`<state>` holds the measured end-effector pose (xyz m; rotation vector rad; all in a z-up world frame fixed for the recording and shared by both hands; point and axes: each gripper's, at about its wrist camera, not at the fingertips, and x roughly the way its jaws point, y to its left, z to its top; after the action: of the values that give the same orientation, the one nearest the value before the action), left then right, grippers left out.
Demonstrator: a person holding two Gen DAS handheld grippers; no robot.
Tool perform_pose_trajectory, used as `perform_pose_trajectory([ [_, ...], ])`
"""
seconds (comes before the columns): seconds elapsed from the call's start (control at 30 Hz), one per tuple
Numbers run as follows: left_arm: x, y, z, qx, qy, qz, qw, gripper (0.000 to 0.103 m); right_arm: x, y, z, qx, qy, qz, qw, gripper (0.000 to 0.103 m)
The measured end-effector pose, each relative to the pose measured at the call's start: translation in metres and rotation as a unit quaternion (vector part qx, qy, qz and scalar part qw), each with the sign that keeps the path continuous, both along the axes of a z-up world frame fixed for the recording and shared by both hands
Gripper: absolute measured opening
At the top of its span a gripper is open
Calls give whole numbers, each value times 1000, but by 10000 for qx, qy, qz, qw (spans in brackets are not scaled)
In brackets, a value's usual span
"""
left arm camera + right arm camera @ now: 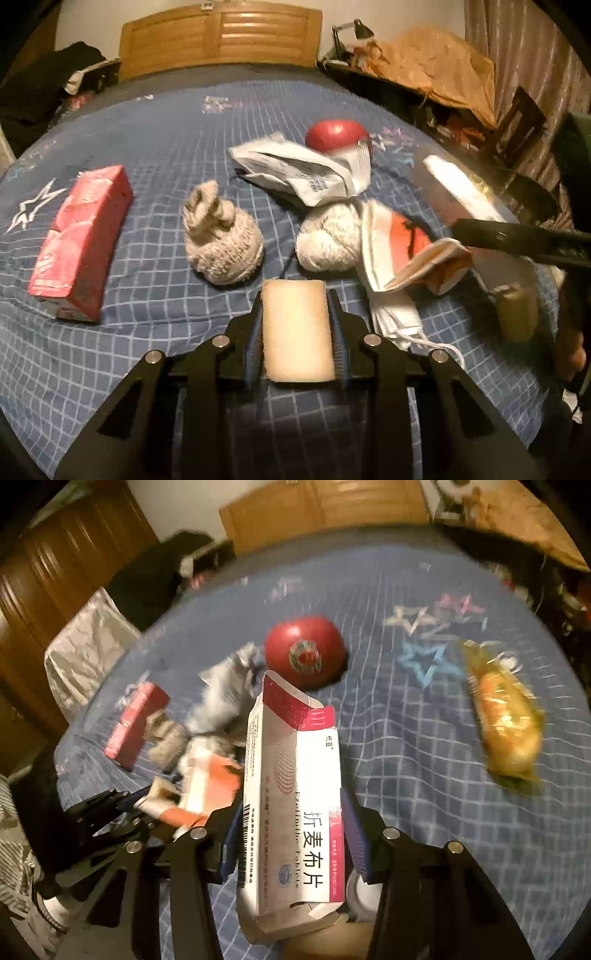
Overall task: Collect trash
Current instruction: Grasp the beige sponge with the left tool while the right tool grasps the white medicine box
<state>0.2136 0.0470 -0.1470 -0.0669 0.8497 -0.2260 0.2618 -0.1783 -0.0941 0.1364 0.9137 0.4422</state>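
While clearing the bed (147,155), squeezed a pale block (297,332) tight in the left gripper (297,306), pinched the empty white box (291,794) in the right gripper (291,812), lifted for throwing away.

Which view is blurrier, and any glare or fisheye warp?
Right wrist: heavier motion smear on the apple and the yellow packet; the medicine box stays sharp. Left wrist: mostly crisp, a blown-out glare streak on the blurred box at right. Both: warm dim light, bedspread grid bowed.

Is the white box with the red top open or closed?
Open. The box in the right gripper has its red end flaps sticking up.
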Motion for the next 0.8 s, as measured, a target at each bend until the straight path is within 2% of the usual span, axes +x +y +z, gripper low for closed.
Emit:
perform_pose_trajectory([
  [0.1, -12, 0, 12, -67, -178, 94, 9998, 30, -34, -10, 21, -18, -538, -175, 9984, 49],
  [0.2, -32, -8, 35, 22, -527, 97, 9986, 30, -75, -18, 43, -157, -1146, -409, 9924, 50],
  [0.4, -81, -33, 106, 167, -1542, 139, 9878, 30, -154, -30, 86, -327, -2263, -774, 9704, 50],
  [0.53, -106, -49, 134, 327, -2038, 220, 9782, 30, -199, -27, 108, -525, -2926, -951, 9500, 50],
  [0.67, -130, -66, 144, 437, -2435, 280, 9685, 30, -234, -29, 122, -630, -3239, -1085, 9378, 51],
  [0.8, -138, -73, 149, 433, -2567, 282, 9651, 30, -255, -28, 131, -630, -3363, -1161, 9325, 51],
])
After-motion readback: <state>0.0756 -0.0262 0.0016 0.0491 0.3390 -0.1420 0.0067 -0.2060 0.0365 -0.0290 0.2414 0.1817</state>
